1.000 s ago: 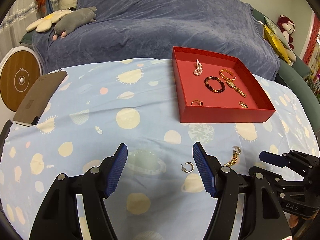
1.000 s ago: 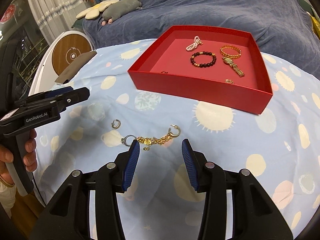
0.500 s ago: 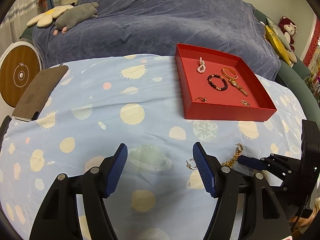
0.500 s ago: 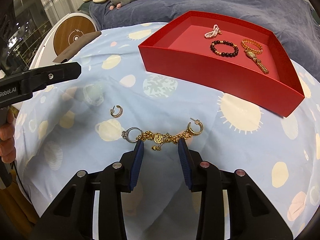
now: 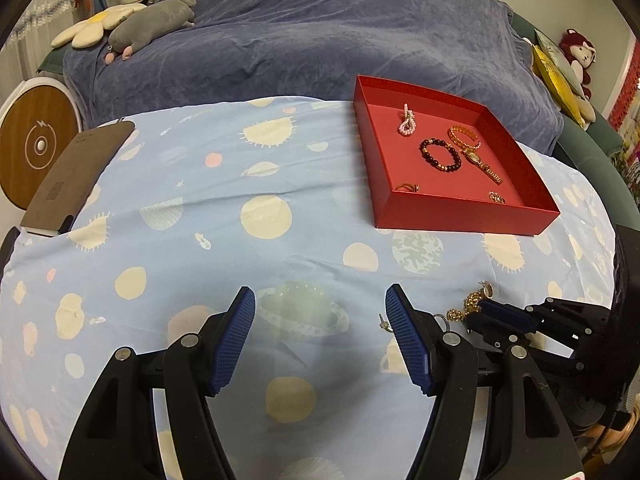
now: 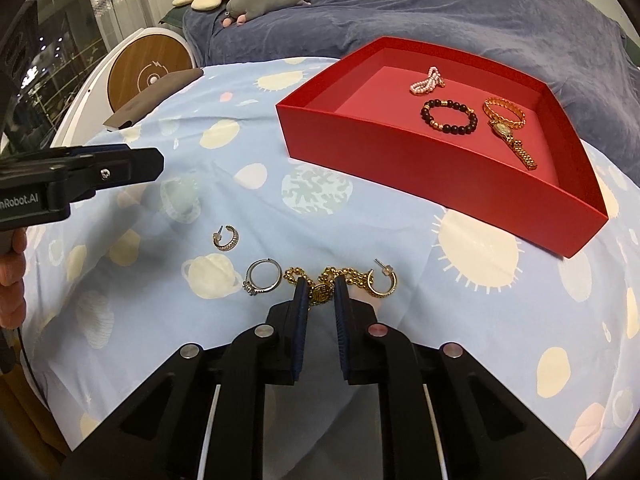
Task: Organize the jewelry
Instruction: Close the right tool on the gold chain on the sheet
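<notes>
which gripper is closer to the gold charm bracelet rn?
Right. The right gripper has its fingers closed around the gold charm bracelet; the left gripper hangs open off to its left, apart.

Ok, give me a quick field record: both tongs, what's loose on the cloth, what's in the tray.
right tongs: nearly closed around gold chain bracelet; grip unconfirmed
left tongs: open, holding nothing
loose on cloth: silver ring, silver hoop earring, gold hoop earring
red tray: pink bead bracelet, dark bead bracelet, gold watch
</notes>
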The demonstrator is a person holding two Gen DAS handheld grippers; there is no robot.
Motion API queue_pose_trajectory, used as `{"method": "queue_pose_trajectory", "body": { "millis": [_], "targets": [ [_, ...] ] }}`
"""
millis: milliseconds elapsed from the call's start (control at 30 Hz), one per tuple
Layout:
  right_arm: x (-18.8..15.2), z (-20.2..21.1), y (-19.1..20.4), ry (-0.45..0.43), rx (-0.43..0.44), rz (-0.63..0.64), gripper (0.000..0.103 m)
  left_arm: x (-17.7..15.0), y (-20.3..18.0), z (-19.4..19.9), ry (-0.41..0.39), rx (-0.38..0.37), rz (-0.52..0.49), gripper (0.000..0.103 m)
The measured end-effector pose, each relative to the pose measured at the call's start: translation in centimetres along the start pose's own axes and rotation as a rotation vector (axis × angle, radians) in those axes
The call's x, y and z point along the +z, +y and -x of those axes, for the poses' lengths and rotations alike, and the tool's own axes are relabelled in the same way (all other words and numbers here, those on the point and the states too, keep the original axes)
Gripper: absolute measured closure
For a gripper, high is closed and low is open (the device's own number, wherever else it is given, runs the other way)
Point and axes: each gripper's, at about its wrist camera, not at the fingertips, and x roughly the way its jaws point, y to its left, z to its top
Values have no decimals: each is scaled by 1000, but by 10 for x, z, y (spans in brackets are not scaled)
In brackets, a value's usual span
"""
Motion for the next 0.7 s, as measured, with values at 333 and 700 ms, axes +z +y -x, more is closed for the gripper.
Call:
{"method": "queue_pose_trajectory", "body": {
  "millis": [333, 700],
  "targets": [
    [8, 59, -24, -107, -8, -62, 90, -14, -42, -10, 26, -57, -98, 38],
    [6, 72, -55, -124, -28, -131, 90, -29, -88, -37, 51, -80, -214, 52]
  ]
}}
